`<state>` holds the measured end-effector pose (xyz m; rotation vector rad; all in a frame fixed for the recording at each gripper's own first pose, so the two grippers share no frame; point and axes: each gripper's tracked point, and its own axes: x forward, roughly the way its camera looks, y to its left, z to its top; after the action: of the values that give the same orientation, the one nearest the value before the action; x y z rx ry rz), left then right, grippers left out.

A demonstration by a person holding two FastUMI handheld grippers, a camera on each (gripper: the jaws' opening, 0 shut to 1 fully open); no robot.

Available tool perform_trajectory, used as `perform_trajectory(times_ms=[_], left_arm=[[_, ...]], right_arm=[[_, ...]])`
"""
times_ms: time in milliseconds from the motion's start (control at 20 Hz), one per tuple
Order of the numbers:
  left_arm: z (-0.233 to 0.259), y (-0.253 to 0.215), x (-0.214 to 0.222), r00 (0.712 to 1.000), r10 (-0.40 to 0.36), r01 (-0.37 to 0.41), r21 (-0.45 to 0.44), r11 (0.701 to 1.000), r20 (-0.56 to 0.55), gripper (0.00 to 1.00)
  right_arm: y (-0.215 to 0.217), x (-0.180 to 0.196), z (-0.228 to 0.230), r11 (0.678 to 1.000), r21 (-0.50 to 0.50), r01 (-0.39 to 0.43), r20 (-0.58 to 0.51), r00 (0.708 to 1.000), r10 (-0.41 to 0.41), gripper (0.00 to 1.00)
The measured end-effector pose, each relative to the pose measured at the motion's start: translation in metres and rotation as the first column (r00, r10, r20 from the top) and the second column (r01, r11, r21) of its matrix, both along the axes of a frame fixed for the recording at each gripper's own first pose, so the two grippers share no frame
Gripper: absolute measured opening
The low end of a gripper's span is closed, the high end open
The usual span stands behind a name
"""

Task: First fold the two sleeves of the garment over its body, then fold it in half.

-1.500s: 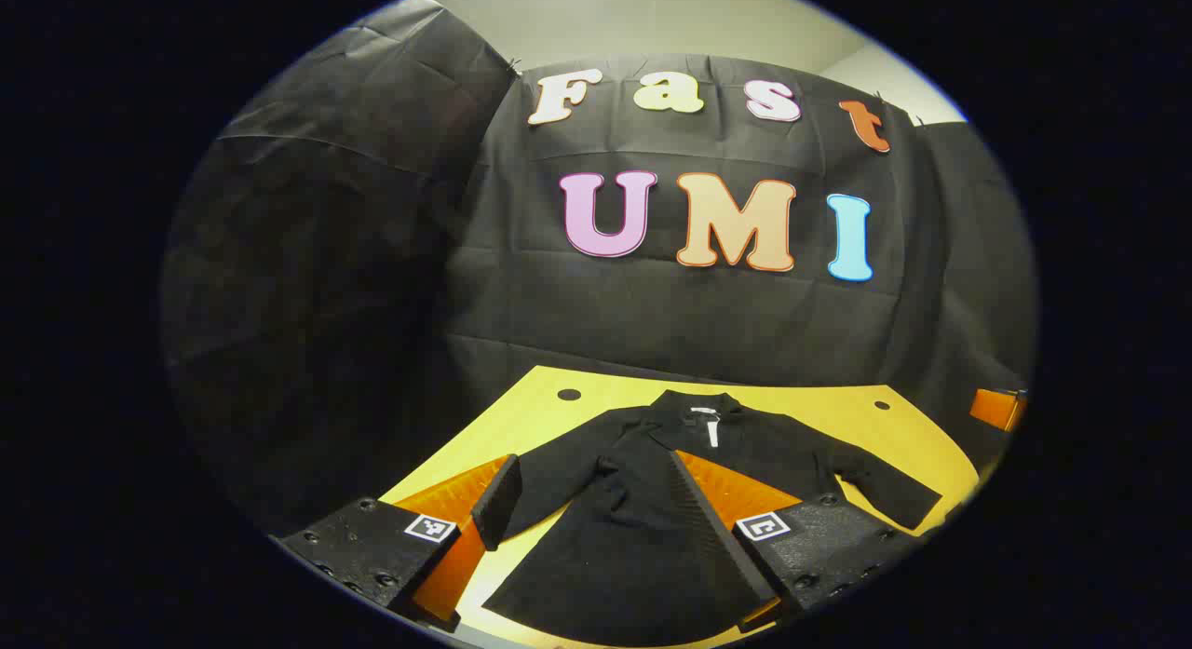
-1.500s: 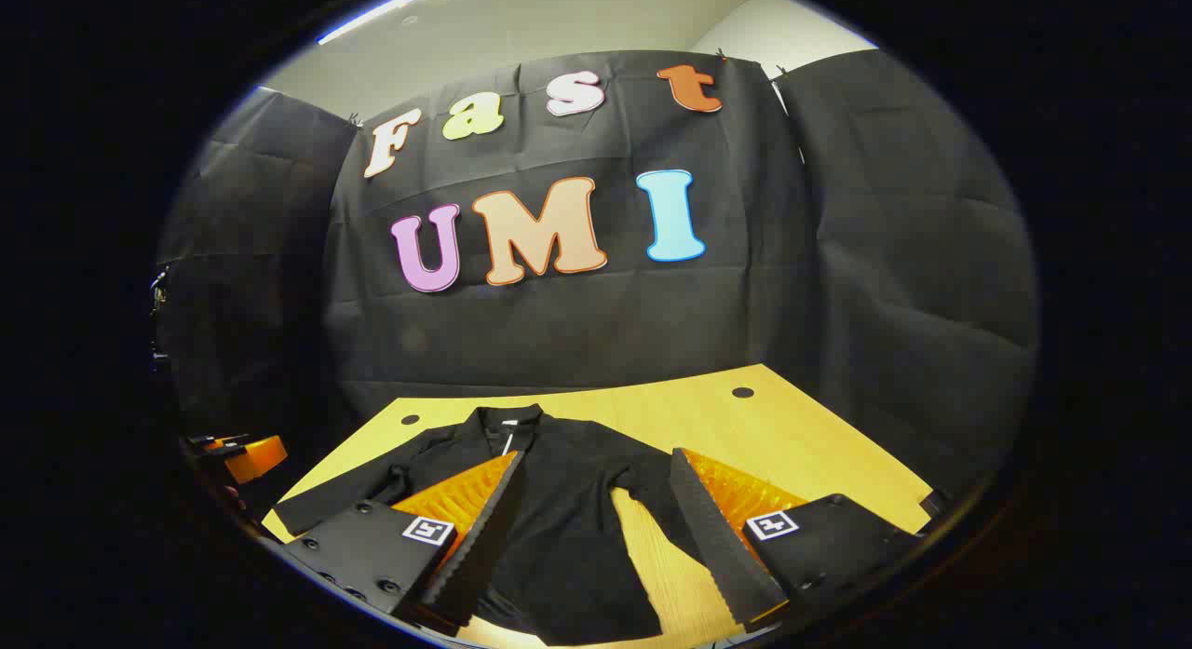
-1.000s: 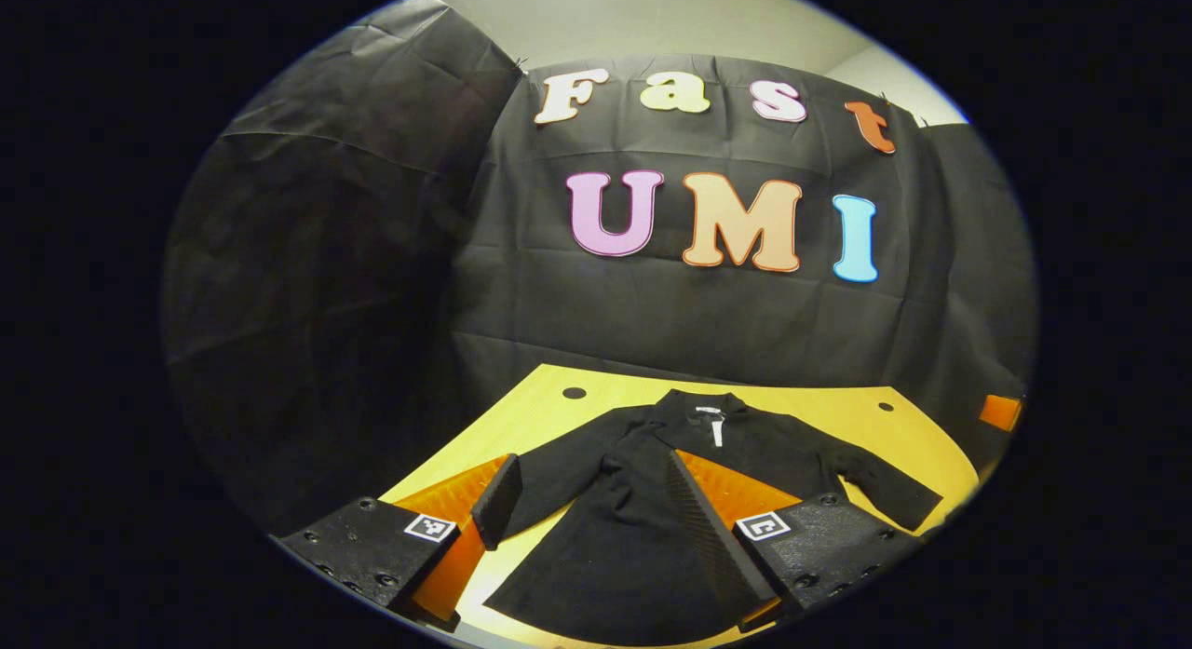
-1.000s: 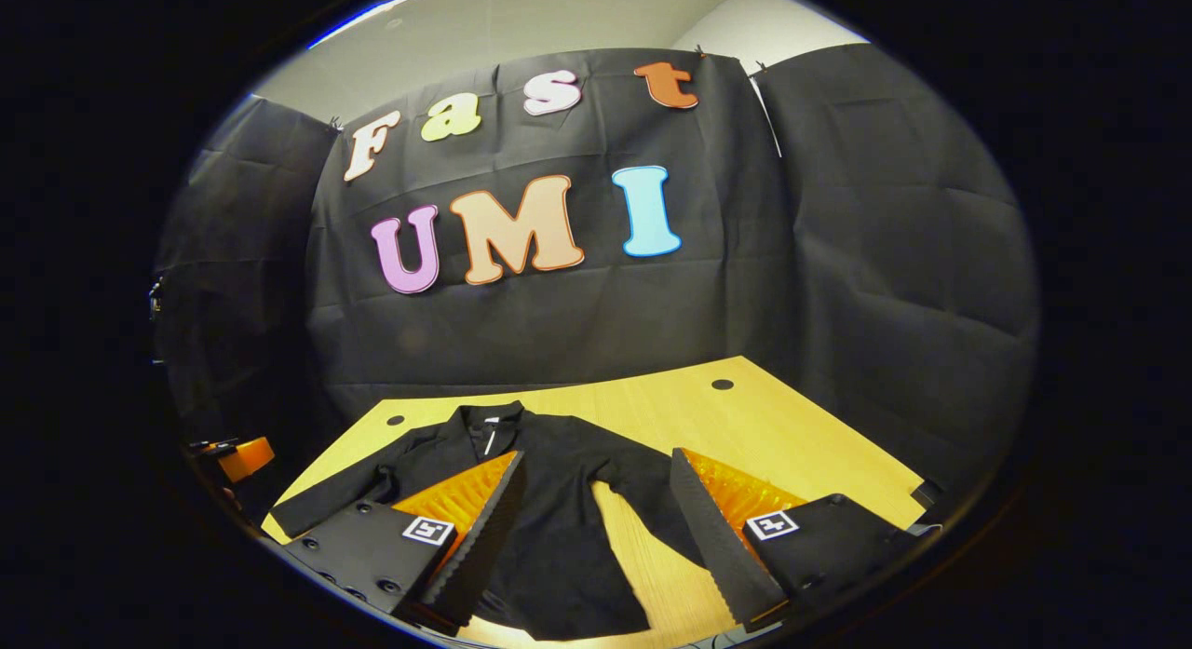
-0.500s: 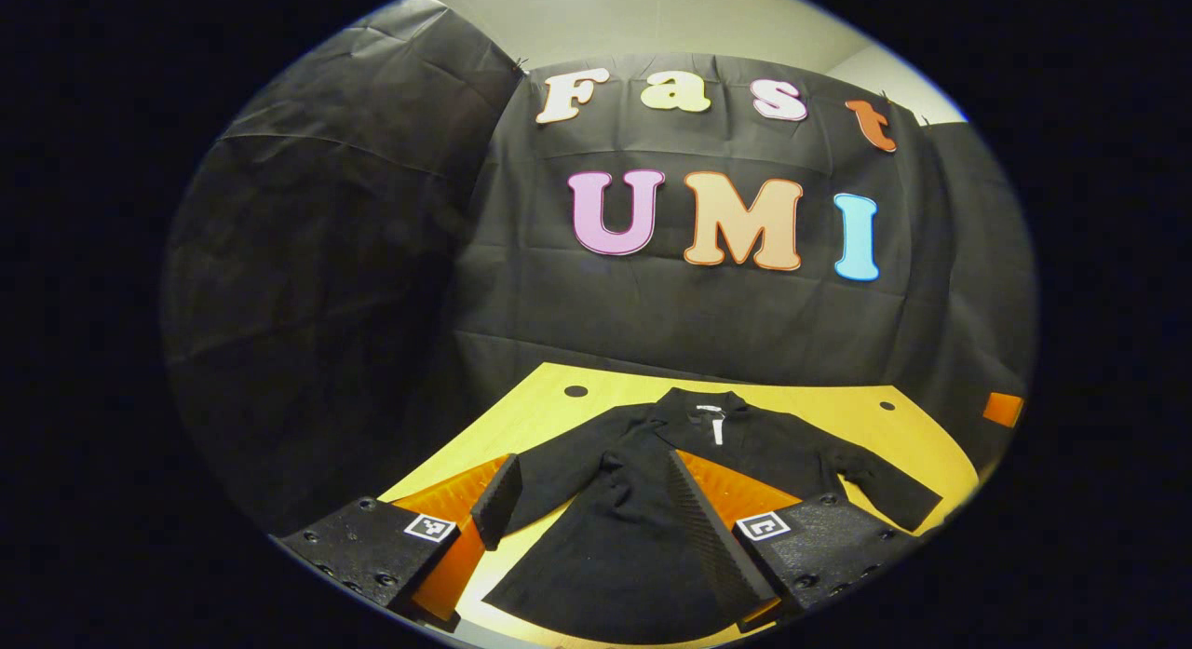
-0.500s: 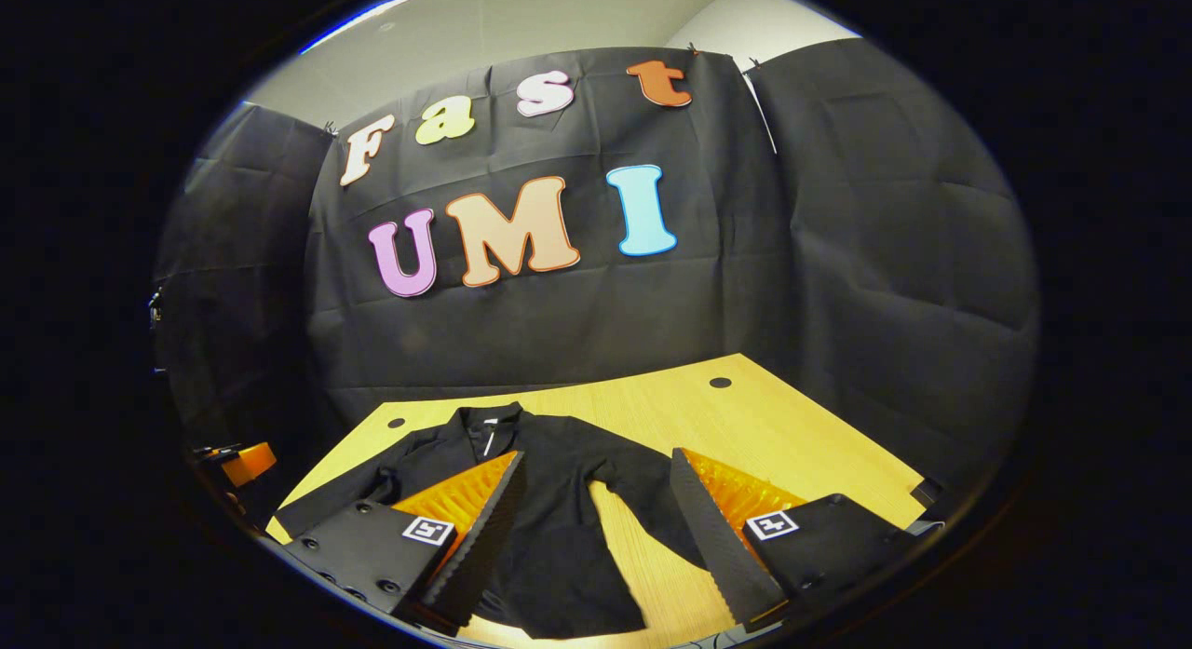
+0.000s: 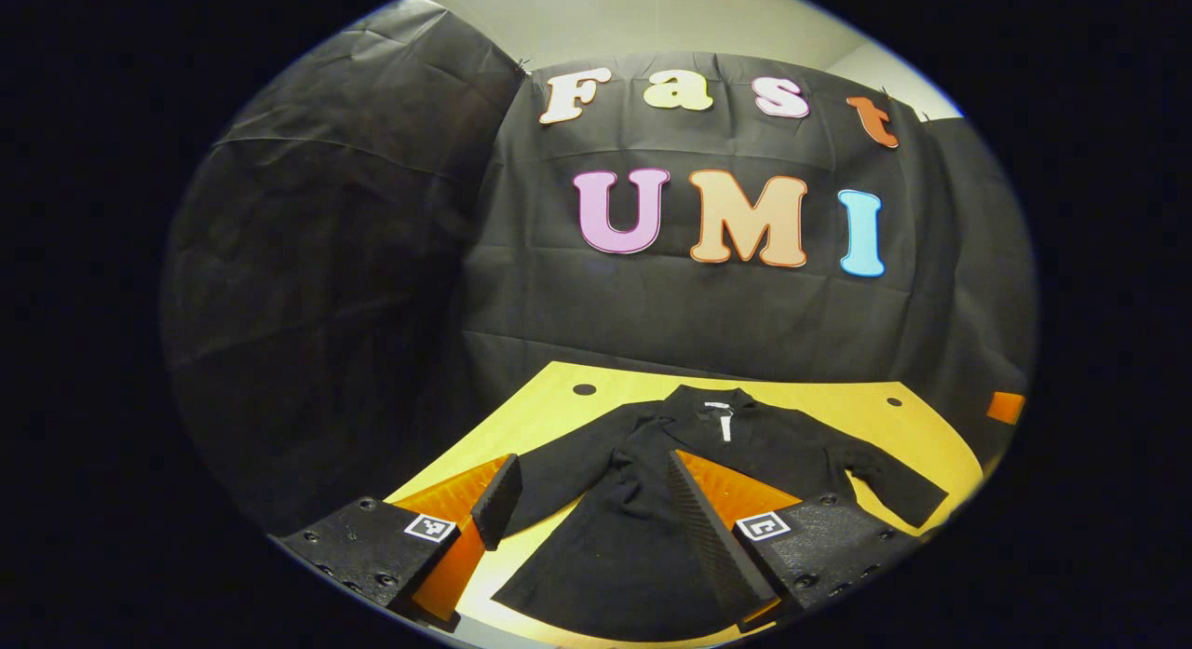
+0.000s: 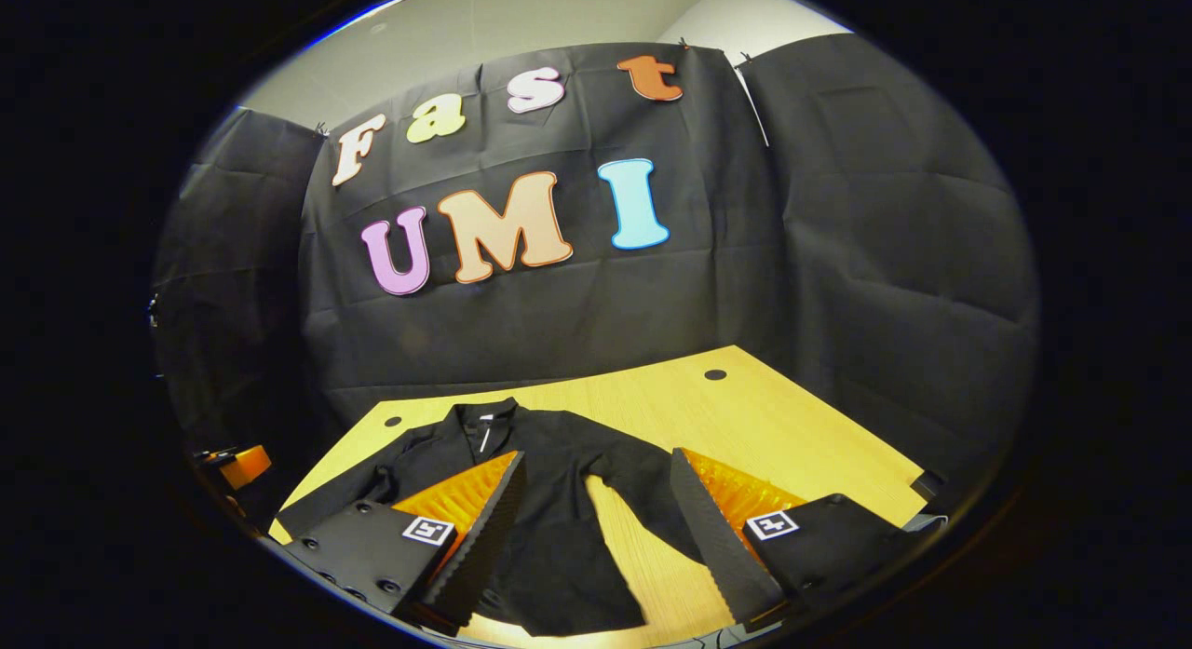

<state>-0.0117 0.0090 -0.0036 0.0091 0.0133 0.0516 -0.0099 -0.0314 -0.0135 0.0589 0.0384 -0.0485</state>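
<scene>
Drifted slightly right, both claws: left claw [image 7: 587, 500] and right claw [image 8: 596, 500] gape apart above garment [image 7: 652, 500] lying flat on bench [image 8: 745, 416], sleeves unfolded

A yellow wooden bench [image 8: 745, 416] with round holes near its far corners stands before black cloth [image 8: 885, 258] hung as a wall.
</scene>
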Motion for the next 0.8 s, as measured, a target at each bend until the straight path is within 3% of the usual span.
perform_trajectory(times_ms=[50,800], left_arm=[[-0.001,0.002,-0.001,1.000,0.004,-0.004,-0.002,1.000,0.000,0.93],[0.002,0.001,0.004,1.000,0.009,-0.009,0.014,1.000,-0.004,0.93]], right_arm=[[-0.001,0.000,-0.002,1.000,-0.003,0.001,-0.008,1.000,-0.001,0.94],[-0.012,0.004,-0.005,0.999,0.016,0.033,-0.020,0.999,-0.033,0.98]])
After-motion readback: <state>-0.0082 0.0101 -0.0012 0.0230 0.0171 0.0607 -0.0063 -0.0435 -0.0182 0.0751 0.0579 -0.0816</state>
